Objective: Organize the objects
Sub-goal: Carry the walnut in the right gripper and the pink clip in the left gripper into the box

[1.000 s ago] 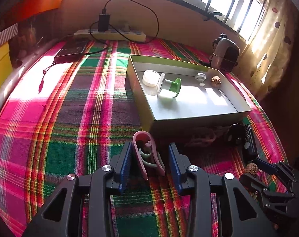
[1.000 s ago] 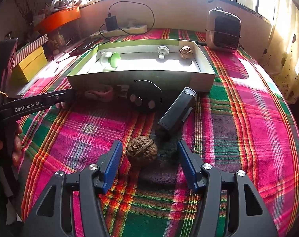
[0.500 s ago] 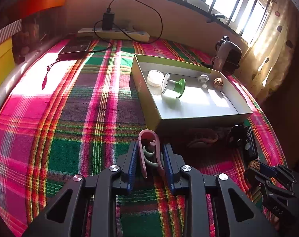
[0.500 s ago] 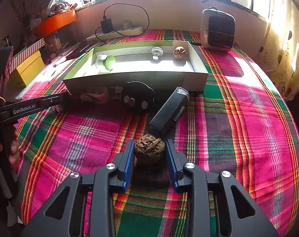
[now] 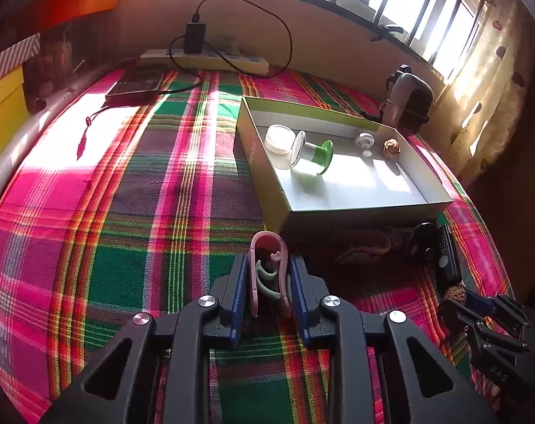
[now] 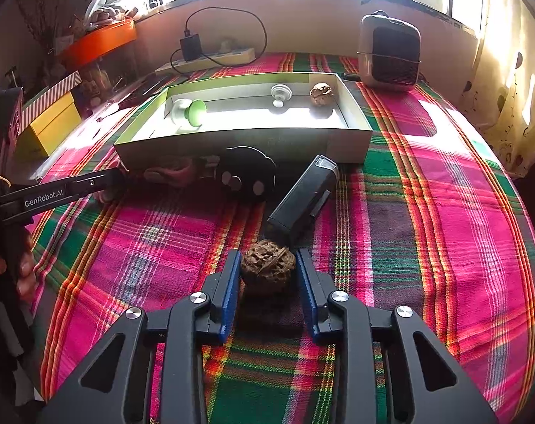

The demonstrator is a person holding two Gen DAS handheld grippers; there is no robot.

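Pink clip [image 5: 269, 268] is sitting lengthwise between the closing left tongs [image 5: 267, 282], right tongs [image 6: 267, 272] are pinching the walnut [image 6: 267, 266], box [image 6: 239, 143] lying up-frame of both.

Open cloth on both flanks, clutter before the box

In the left wrist view the plaid cloth [image 5: 101, 212] lies bare across the left half of the frame. The box's near wall [image 5: 366, 213] rises at centre right, with a pink item [image 5: 366, 249] and a black round device [image 5: 424, 243] crowded at its foot. In the right wrist view a black case [image 6: 302, 198] lies just ahead of centre; the right side is bare up to the heater [image 6: 391, 53]
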